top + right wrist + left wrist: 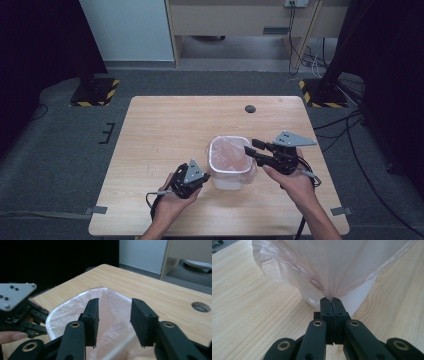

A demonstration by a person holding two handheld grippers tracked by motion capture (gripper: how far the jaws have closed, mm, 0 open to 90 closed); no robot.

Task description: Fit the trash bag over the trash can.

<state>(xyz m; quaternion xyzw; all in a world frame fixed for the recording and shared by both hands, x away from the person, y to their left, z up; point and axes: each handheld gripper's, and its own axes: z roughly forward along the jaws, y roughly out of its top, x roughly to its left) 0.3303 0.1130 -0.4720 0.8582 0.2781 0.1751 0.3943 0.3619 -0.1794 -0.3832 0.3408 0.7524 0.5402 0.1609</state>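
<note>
Left gripper (331, 300) we see clamped on the bag (329, 267) edge just ahead, bin (229, 162) behind it. Right gripper (114, 320) we see parted, holding nothing, above the bin's mouth.

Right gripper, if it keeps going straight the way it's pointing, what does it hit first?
Probably the plastic bag lining the white bin: the right gripper, jaws open, points over the bin's mouth. Depth is unclear.

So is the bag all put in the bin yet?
Nearly. The pink bag already lines the white bin and folds over its rim. The left tool is pinching the overhang. The right tool hovers open above; its side may still need tugging.
</note>
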